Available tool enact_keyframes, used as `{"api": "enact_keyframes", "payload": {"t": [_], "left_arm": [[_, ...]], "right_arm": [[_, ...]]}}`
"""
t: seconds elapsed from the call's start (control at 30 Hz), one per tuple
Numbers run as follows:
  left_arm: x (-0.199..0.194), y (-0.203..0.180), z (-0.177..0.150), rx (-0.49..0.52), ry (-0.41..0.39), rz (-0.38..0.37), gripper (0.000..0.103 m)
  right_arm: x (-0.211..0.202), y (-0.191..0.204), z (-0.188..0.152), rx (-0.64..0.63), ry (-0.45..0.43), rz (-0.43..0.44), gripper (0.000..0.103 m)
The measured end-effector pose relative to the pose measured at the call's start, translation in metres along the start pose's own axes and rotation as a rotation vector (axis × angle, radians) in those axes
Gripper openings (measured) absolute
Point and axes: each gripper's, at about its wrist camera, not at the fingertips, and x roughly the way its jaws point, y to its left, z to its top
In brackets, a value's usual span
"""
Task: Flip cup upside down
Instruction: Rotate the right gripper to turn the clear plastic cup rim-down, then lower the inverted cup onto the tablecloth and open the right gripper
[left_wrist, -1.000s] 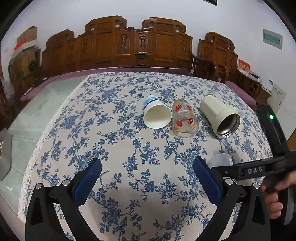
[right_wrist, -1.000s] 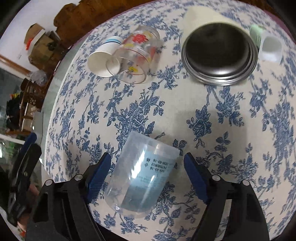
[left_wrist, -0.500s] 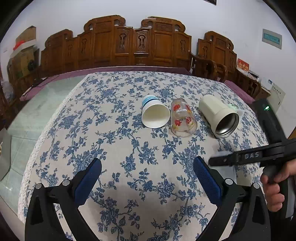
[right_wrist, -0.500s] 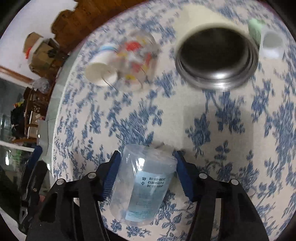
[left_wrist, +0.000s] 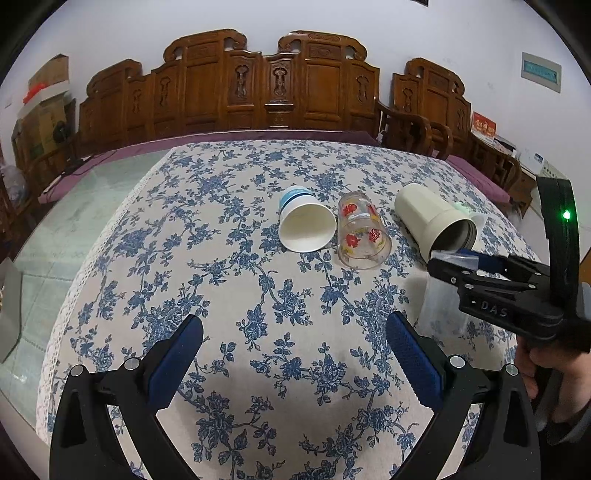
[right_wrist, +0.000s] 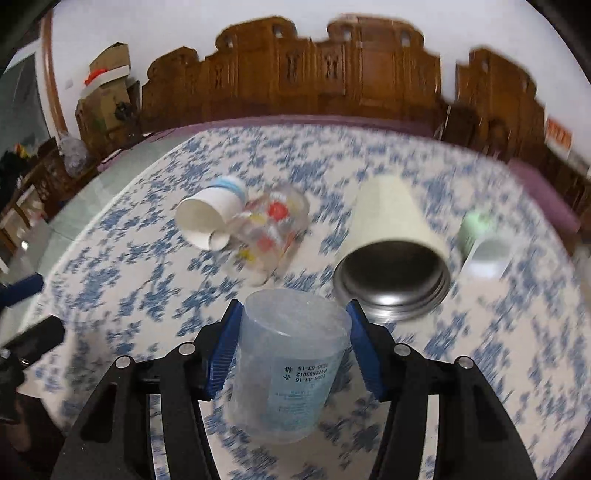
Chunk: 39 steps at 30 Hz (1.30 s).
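My right gripper (right_wrist: 293, 347) is shut on a clear plastic cup (right_wrist: 288, 373) with a printed label. The cup stands base up, its mouth down near the floral tablecloth (left_wrist: 236, 295). In the left wrist view the same cup (left_wrist: 441, 306) hangs below the right gripper (left_wrist: 461, 264) at the right side of the table, and I cannot tell whether its rim touches the cloth. My left gripper (left_wrist: 295, 354) is open and empty above the table's near side.
Lying on their sides at mid-table are a white paper cup (left_wrist: 304, 225), a clear glass with red prints (left_wrist: 362, 236) and a cream steel tumbler (left_wrist: 432, 221). A small green-and-white cup (right_wrist: 484, 243) lies beyond. Carved wooden chairs (left_wrist: 266, 88) line the far wall.
The right gripper closed on the clear cup, lifted it from lying on its side and turned it base up. The left gripper stayed open and nearly still.
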Motion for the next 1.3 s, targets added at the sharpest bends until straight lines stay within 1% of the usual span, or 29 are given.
{"api": "enact_keyframes", "payload": {"t": [0.13,0.23,0.33,0.57,0.7,0.77,0.8,0.87,0.97,1.0,1.17,1.23,1.3], "left_arm": [[0.000,0.000,0.000,-0.001,0.000,-0.001,0.095],[-0.001,0.000,0.000,0.000,-0.001,0.000,0.095],[-0.001,0.000,0.000,-0.001,-0.001,-0.001,0.095],[-0.001,-0.001,0.000,0.004,-0.001,-0.001,0.095],[-0.001,-0.002,0.000,0.005,-0.002,-0.003,0.095],[-0.002,-0.003,0.000,0.004,-0.004,-0.006,0.095],[-0.002,-0.003,0.001,0.004,-0.005,-0.007,0.095],[-0.004,-0.004,0.002,0.004,-0.012,-0.011,0.095],[-0.007,-0.004,0.000,0.002,-0.020,-0.011,0.095],[-0.008,-0.005,0.000,0.003,-0.020,-0.008,0.095],[-0.015,-0.015,-0.005,0.020,-0.014,0.033,0.095],[-0.018,-0.020,-0.007,0.027,-0.009,0.047,0.095],[-0.022,-0.024,-0.011,0.029,-0.001,0.057,0.095]], "right_arm": [[-0.001,0.007,-0.006,-0.084,-0.061,-0.053,0.060],[-0.005,0.015,-0.012,-0.130,-0.078,-0.069,0.059],[-0.009,0.013,-0.017,-0.097,-0.069,-0.032,0.058],[-0.022,0.020,-0.039,-0.105,-0.069,-0.021,0.058],[-0.025,0.019,-0.041,-0.097,-0.070,-0.016,0.058],[-0.026,0.016,-0.041,-0.075,-0.062,0.001,0.059],[-0.027,0.016,-0.041,-0.068,-0.062,0.004,0.064],[-0.030,0.013,-0.040,-0.048,-0.068,0.016,0.071],[-0.035,0.009,-0.039,-0.016,-0.065,0.029,0.075],[-0.038,0.007,-0.039,-0.003,-0.067,0.034,0.077],[-0.060,-0.001,-0.047,0.044,-0.078,0.034,0.088],[-0.069,-0.004,-0.050,0.055,-0.081,0.031,0.097],[-0.081,-0.008,-0.056,0.072,-0.088,0.035,0.100]]}}
